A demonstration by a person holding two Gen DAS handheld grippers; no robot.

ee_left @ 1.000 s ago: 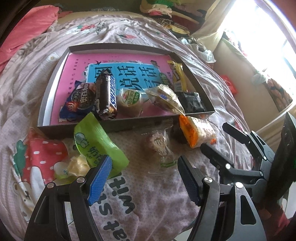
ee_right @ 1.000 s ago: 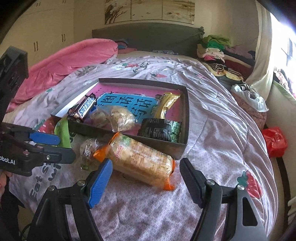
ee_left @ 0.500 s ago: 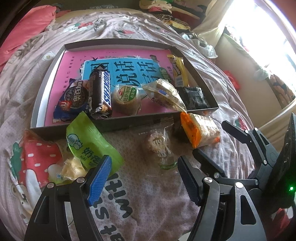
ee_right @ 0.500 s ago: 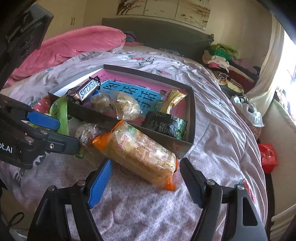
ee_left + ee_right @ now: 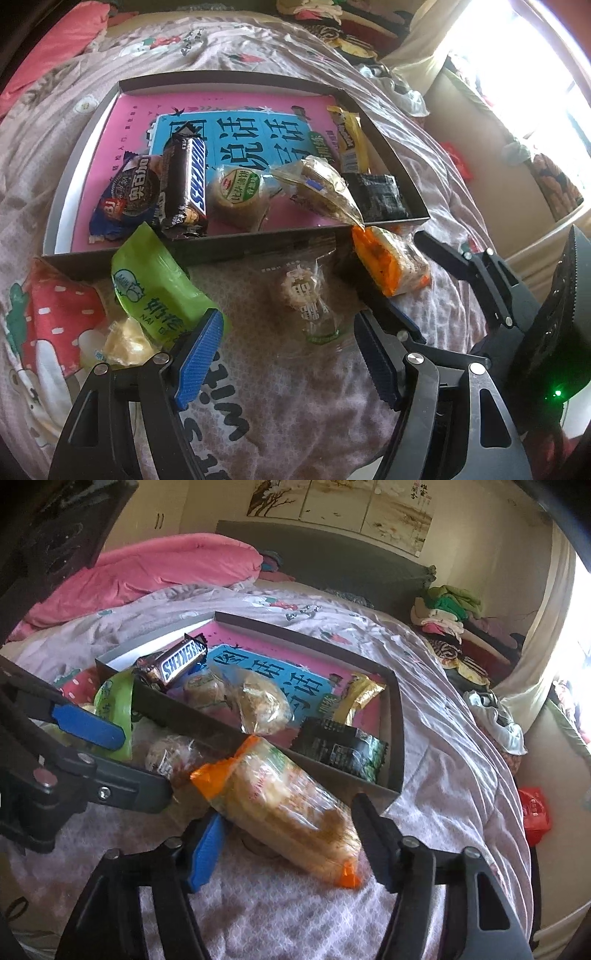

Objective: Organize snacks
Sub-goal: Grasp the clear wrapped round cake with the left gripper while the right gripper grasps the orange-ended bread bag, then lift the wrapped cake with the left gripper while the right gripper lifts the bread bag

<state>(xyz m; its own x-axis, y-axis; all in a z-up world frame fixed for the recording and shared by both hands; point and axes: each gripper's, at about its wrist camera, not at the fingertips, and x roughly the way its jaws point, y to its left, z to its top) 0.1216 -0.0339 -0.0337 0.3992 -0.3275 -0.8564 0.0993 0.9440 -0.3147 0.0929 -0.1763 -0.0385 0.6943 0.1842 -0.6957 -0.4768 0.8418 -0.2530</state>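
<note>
Compared with the earlier frame, the right gripper [image 5: 290, 843] has closed in on the cracker packet [image 5: 284, 808], which now fills the space between its jaws; the jaws are closing, and the pads look at or near the wrapper, though contact cannot be confirmed. Left gripper [image 5: 286, 360] hovers spread and empty; directly ahead of it lies a clear-wrapped pastry [image 5: 304, 295], with a green packet [image 5: 155, 284] just outside its blue pad.

Key relation: the cracker packet lies on the bedspread [image 5: 461, 746], just in front of the near wall of the tray [image 5: 395, 738], its long axis running obliquely across the right gripper's gap, orange end toward the left gripper. The right hand is the nearer one. Beyond the wall, the tray holds a chocolate bar [image 5: 177, 662], a black packet [image 5: 343, 749] and other snacks.

Hidden or unclear: the packet's underside and the left pad's contact face; motion blur softens the wrapper.
</note>
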